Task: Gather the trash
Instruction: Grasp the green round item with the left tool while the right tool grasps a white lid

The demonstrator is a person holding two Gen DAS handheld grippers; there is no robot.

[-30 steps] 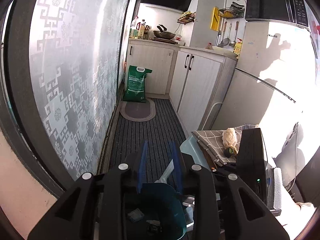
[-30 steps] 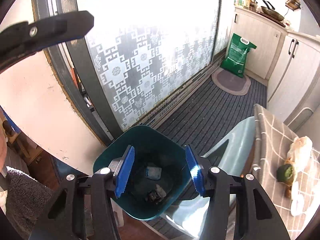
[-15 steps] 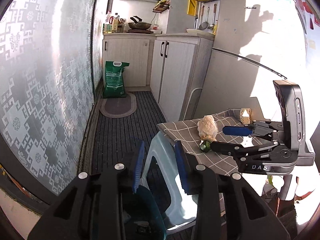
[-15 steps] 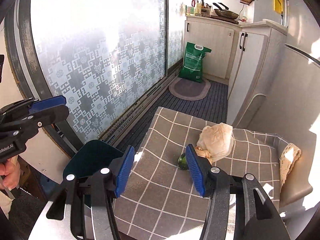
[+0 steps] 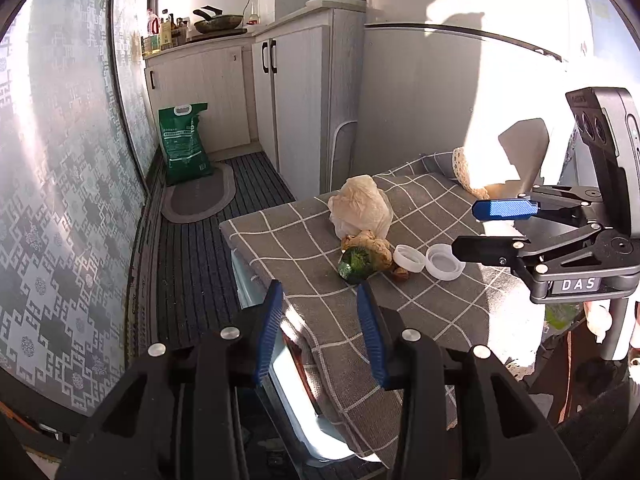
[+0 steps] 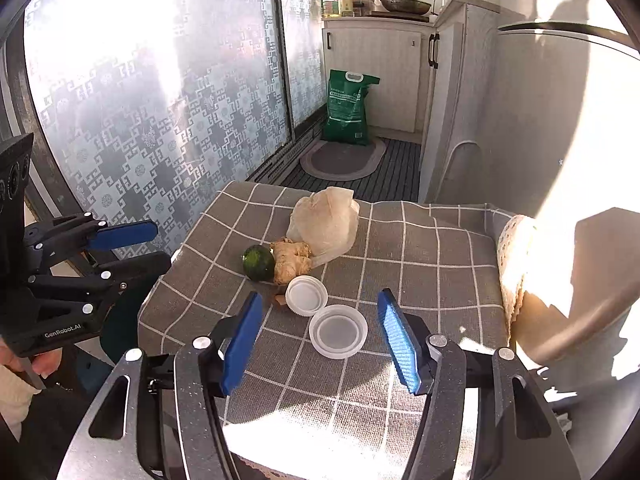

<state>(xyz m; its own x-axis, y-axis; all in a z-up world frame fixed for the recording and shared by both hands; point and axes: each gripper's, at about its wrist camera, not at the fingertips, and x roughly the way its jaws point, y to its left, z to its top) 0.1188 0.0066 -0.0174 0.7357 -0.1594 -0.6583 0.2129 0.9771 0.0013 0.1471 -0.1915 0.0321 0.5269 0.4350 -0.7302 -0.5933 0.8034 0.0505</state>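
Opening with nothing between them, both tongs, left (image 5: 318, 326) and right (image 6: 320, 340), are held over the checked bench (image 6: 400, 280). Two white lids (image 6: 338, 330), ginger (image 6: 290, 260), a green ball (image 6: 259, 262) and a crumpled bag (image 6: 324, 228) are seen beyond.

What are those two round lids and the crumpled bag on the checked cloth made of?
Two round lids: likely plastic, white and translucent, one with a ribbed rim. Crumpled bag: probably thin plastic film, cream, creased and slightly see-through. Checked cloth: woven fabric, matte grey.
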